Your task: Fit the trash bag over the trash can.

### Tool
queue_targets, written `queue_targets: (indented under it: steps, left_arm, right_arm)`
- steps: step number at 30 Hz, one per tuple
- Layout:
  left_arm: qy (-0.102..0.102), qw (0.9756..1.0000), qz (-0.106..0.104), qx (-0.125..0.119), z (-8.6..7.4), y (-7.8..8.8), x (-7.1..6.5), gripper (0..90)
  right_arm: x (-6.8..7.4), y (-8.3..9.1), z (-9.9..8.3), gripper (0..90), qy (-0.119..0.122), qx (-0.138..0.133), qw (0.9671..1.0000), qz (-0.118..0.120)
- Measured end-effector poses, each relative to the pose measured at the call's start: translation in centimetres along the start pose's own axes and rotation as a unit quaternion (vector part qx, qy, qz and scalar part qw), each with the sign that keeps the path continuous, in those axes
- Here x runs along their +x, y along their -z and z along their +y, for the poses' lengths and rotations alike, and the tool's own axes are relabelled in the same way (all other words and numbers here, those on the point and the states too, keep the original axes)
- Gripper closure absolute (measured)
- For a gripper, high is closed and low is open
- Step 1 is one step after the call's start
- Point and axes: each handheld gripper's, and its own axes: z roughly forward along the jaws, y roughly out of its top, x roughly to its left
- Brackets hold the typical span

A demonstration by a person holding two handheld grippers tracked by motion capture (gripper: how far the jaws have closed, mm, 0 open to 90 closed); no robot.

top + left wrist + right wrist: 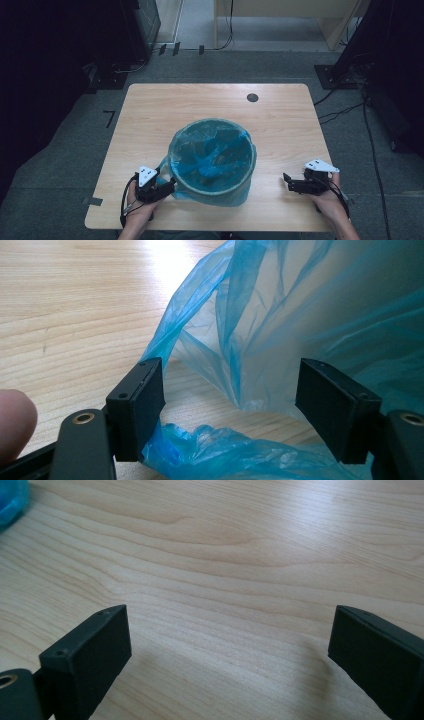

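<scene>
From above, a round bin (pixel 212 162) lined with a thin, crinkly blue plastic bag (pixel 220 150) stands near the middle of the pale wooden table (pixel 150 115), closer to the person's edge. The bag's loose film spills over the rim and down the outside. A small dark round disc (pixel 252 97) sits in the tabletop at the far side. The left gripper (pixel 167 187) sits right against the bin's lower left side; the right gripper (pixel 289 182) rests well apart, over bare wood.

In the left gripper view, the flat black jaws stand wide apart, folds of translucent blue film (pixel 240 350) bunched between them and one fold against the left pad, unpinched.

In the right gripper view, the jaws gape over smooth, grained wood (pixel 225 580), gripping nothing; a blue sliver (pixel 12 500) shows at the top left corner.
</scene>
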Motion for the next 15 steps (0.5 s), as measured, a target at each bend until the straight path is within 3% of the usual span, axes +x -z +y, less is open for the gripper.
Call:
queue_targets:
  steps: [4,6,15]
  left_arm:
    - [0.001,1.0000,-0.002,0.001,-0.08,-0.11,0.04,26.7]
    - [0.001,1.0000,-0.002,-0.001,-0.08,-0.12,-0.02,26.6]
    - [-0.001,1.0000,0.000,-0.003,-0.17,-0.13,0.00,24.3]
  right_arm:
    - [-0.18,-0.10,-0.14,5.0,-0.013,0.024,0.9993,-0.027]
    - [-0.25,-0.05,-0.18,5.6,-0.020,0.023,0.9990,-0.032]
    - [-0.25,-0.06,-0.19,5.5,-0.021,0.024,0.9990,-0.033]
